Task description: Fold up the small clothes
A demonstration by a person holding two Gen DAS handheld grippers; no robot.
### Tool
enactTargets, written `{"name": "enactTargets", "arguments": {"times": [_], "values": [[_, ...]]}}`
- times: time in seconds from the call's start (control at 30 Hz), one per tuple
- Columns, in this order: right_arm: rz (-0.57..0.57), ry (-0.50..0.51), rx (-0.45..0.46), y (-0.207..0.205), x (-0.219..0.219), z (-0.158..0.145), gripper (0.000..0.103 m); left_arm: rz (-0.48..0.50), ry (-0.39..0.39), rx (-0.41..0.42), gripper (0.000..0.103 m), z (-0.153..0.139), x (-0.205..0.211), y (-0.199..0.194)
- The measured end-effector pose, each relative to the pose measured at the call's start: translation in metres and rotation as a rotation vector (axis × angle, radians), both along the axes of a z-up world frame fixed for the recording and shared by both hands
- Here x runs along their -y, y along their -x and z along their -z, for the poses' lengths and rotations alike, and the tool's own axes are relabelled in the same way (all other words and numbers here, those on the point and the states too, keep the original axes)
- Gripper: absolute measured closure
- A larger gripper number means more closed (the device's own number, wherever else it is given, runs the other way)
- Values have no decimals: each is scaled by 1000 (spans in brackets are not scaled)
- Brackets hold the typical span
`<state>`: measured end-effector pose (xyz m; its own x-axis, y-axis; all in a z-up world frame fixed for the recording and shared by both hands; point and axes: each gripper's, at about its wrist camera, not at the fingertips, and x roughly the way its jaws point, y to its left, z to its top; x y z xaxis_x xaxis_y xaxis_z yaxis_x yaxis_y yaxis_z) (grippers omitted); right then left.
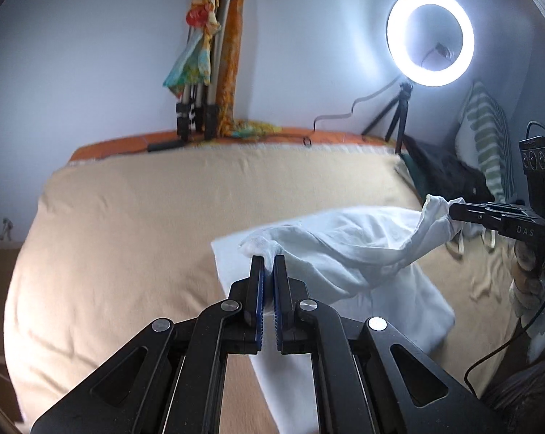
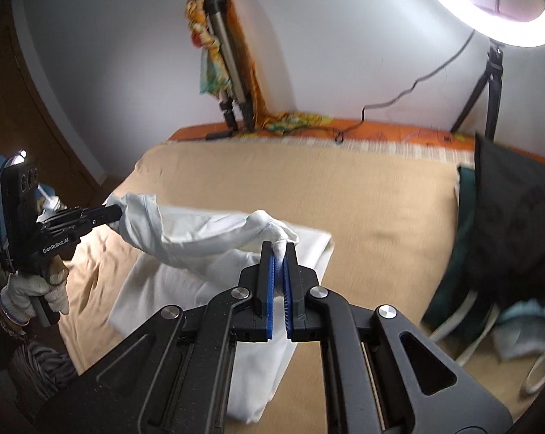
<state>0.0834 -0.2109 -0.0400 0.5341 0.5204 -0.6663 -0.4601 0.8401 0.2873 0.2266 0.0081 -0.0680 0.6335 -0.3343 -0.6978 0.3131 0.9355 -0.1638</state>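
Note:
A white garment (image 1: 345, 253) lies partly on the tan bedcover (image 1: 146, 217), its near edge lifted between both grippers. My left gripper (image 1: 269, 258) is shut on one bunched corner of it. My right gripper (image 2: 279, 247) is shut on the other corner of the white garment (image 2: 200, 238). In the left wrist view the right gripper (image 1: 453, 209) pinches the cloth at the right. In the right wrist view the left gripper (image 2: 117, 213) pinches it at the left. The lifted edge sags between them; the rest lies flat below.
A ring light (image 1: 430, 36) on a small tripod stands at the back right. A folded tripod with a colourful scarf (image 1: 203, 54) leans on the wall. Dark clothes (image 2: 511, 224) are piled on the right of the bed, beside a striped pillow (image 1: 486, 137).

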Motion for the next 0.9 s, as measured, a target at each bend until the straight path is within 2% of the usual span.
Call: {"name": "enactTargets", "arguments": {"times": [0.2,0.33,0.43,0.5,0.57,0.67,0.73,0.77,0.83,0.9], "values": [[-2,36,-34,37,3,33,98,-7,-25,-40,100,21,-4,35],[-23,87,-7,48,0,35,98,36,-70,-50,100,28,-3,53],[-40,180,42,65,-6,34,97,59,-108,-65,100,31,-5,71],[-88,213,25,78,-7,36,97,63,-110,-88,100,30,-12,83],[-113,241,23,90,-4,36,97,54,-82,-111,99,26,-24,93],[-103,194,-16,102,10,35,95,4,-13,-121,96,19,-44,102],[-40,125,-57,97,25,34,73,-52,73,-155,95,19,-58,97],[2,82,-76,91,32,34,54,-84,124,-180,94,20,-63,91],[88,-61,-145,79,51,37,52,-144,240,-210,91,21,-73,80],[147,-170,-217,67,63,43,52,-173,293,-198,91,21,-72,71]]}}
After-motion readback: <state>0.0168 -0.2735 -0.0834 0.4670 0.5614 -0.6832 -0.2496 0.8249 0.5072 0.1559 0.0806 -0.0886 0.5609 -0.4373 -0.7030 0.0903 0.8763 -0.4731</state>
